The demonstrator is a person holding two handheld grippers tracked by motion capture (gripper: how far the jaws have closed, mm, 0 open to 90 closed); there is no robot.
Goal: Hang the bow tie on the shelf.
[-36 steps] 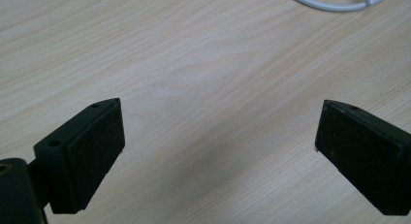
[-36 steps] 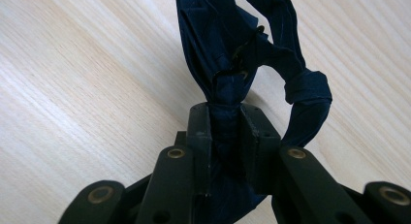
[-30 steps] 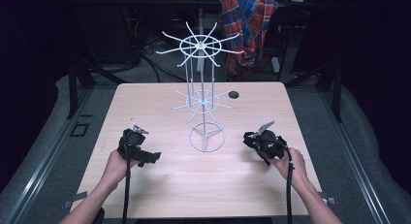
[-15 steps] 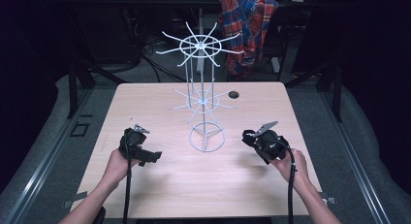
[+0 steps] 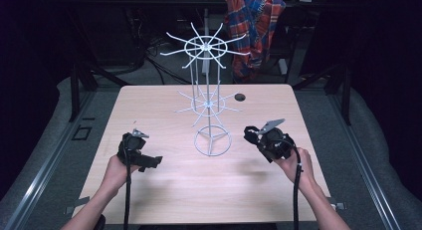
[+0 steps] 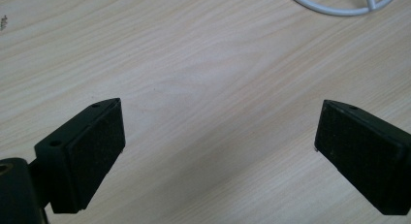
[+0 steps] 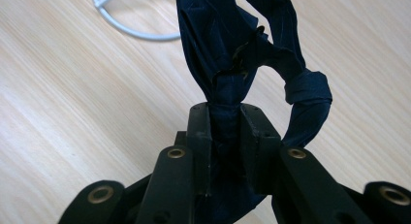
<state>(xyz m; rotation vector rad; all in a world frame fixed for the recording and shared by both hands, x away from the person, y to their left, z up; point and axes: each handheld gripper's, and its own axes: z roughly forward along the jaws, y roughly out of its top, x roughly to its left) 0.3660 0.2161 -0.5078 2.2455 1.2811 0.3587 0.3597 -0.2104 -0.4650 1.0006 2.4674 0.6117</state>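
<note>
— Right gripper (image 7: 225, 132)?
— Clenched on a dark blue cloth (image 7: 242, 54). Pinched tight between the jaws, bunched and knotted above them, with a twisted loop curling off to one side.

— And from above?
— Right gripper (image 5: 254, 135) held over the tabletop (image 5: 149, 110), near the right edge, just right of the rack (image 5: 209, 103). Cloth too dark against the gripper to make out there.

— Cloth touching the tabletop?
— Cannot tell. Seen against the wood, with part of the rack's white ring foot behind it in the right gripper view.

— Left gripper (image 6: 218, 136)?
— Released. Jaws spread wide, nothing between them, only bare wood below. A bit of the ring foot at the top edge of that view.

— Where, seen from above?
— Left gripper (image 5: 152, 160) low over the tabletop, left of the rack's foot, well apart from the right one. Held in the left hand (image 5: 117, 170); cable trailing back toward the near edge.

— Rack?
— White wire, upright at the middle of the tabletop: ring foot, thin post, two tiers of radiating hooks, the upper wider. Hooks bare.

— Anything else?
— Small dark round spot (image 5: 240, 97) on the tabletop behind the rack. Plaid cloth (image 5: 254, 21) hanging in the dark beyond the far edge.
</note>
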